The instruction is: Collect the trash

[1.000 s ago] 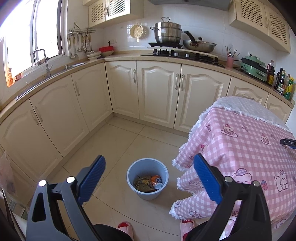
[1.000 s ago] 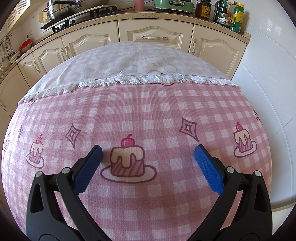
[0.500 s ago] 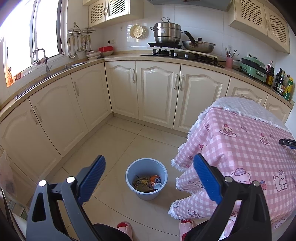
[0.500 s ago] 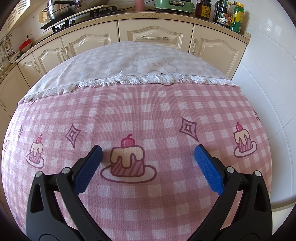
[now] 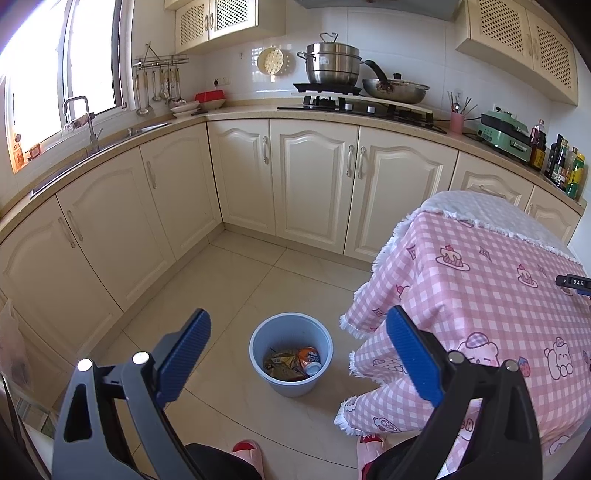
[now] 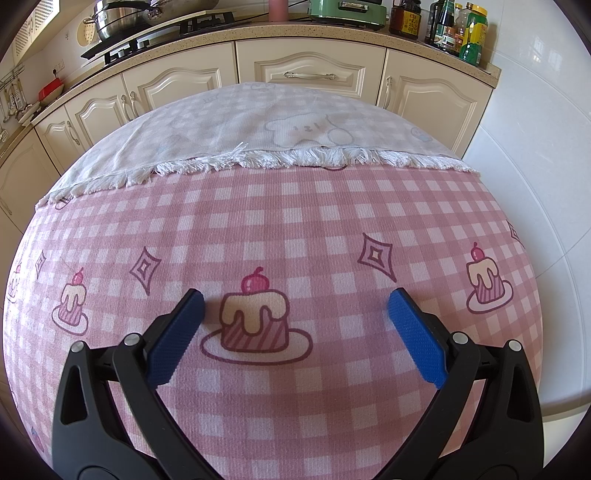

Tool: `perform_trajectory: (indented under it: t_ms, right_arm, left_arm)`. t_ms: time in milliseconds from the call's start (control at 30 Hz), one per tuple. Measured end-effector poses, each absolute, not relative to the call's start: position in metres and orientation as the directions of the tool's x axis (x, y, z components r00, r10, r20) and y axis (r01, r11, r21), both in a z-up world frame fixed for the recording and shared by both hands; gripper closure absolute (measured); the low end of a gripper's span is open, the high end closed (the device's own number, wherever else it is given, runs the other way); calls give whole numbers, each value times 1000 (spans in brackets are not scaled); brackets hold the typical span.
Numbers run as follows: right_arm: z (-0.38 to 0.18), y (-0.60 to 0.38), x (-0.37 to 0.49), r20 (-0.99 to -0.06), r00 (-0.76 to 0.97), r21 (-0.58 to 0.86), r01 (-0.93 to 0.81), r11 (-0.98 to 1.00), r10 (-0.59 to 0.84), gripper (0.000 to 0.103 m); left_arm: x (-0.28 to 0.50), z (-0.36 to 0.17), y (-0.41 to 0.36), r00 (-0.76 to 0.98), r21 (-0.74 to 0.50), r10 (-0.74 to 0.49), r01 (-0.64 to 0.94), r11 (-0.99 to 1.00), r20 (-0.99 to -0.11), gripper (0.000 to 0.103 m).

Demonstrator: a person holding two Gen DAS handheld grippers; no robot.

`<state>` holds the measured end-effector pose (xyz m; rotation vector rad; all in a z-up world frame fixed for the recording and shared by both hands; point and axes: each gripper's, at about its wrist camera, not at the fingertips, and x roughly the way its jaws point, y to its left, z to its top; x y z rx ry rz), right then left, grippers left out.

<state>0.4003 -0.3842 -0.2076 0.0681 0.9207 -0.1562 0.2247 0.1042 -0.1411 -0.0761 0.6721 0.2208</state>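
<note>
Blue bin on floor holds crumpled wrappers, orange can.

A home kitchen is being shown. Cream cabinets are being run along two walls under a stone worktop, with a sink and tap set below the window. A steamer pot and a pan are being carried by the gas hob (sauce bottles are being kept in the corner). A table is being covered by a pink checked cloth, and a blue bin is being kept on the tiled floor.
</note>
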Motion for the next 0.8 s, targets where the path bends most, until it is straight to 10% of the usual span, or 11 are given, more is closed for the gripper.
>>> perform_trajectory:
  t_ms: [800]
  right_arm:
    - [-208, -384, 400, -797, 595, -8, 163, 987, -105, 6]
  left_arm:
    - [227, -144, 104, 748, -35, 132, -203, 978, -650, 9]
